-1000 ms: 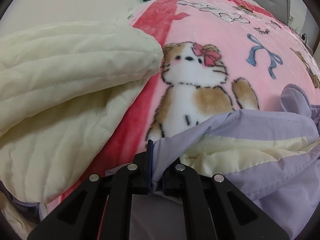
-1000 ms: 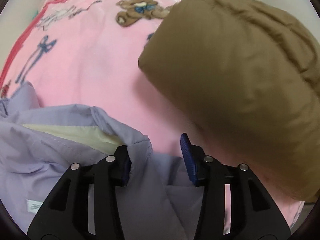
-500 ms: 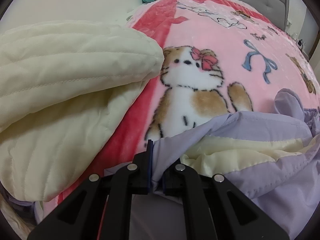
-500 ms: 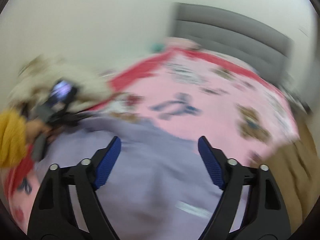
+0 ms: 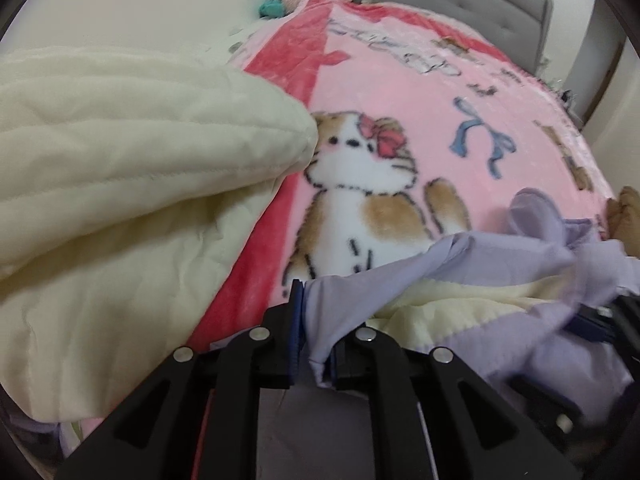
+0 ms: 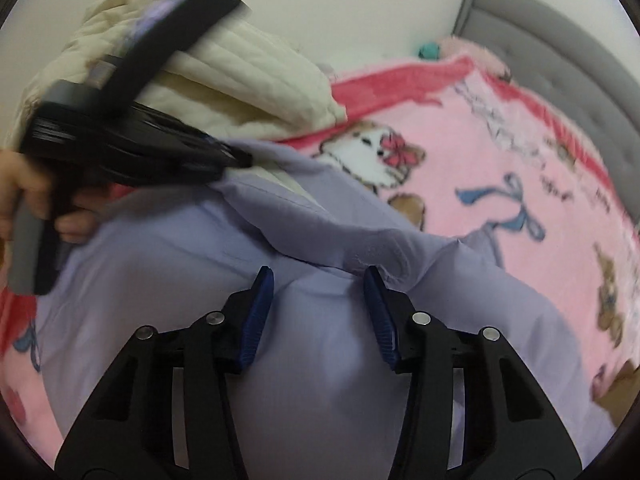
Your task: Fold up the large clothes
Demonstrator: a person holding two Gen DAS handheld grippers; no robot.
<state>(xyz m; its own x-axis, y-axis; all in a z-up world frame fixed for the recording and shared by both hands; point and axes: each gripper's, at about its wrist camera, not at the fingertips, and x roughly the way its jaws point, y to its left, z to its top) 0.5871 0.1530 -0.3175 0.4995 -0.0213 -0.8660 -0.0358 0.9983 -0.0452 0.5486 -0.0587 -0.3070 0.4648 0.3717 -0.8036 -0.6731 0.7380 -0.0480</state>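
A lilac jacket (image 6: 320,360) with cream lining lies on the pink cartoon blanket (image 6: 500,152). My left gripper (image 5: 314,312) is shut on an edge of the lilac jacket (image 5: 360,280), cream lining (image 5: 460,312) showing beside it. In the right wrist view the left gripper (image 6: 232,160) shows at the upper left, pinching the jacket's far edge. My right gripper (image 6: 318,292) is open, its blue pads (image 6: 260,312) hovering just over the middle of the jacket, near a raised fold (image 6: 380,248). It holds nothing. The right gripper (image 5: 592,320) also shows at the right of the left wrist view.
A folded cream quilted garment (image 5: 120,180) lies at the left of the bed, also seen in the right wrist view (image 6: 248,72). A grey padded headboard (image 6: 540,40) stands at the far end. A brown garment edge (image 5: 628,208) shows at the right.
My right gripper has swung from the jacket's right edge by the brown coat round to above the jacket's middle, facing the left gripper. The left gripper stays shut on the jacket edge, slightly raised.
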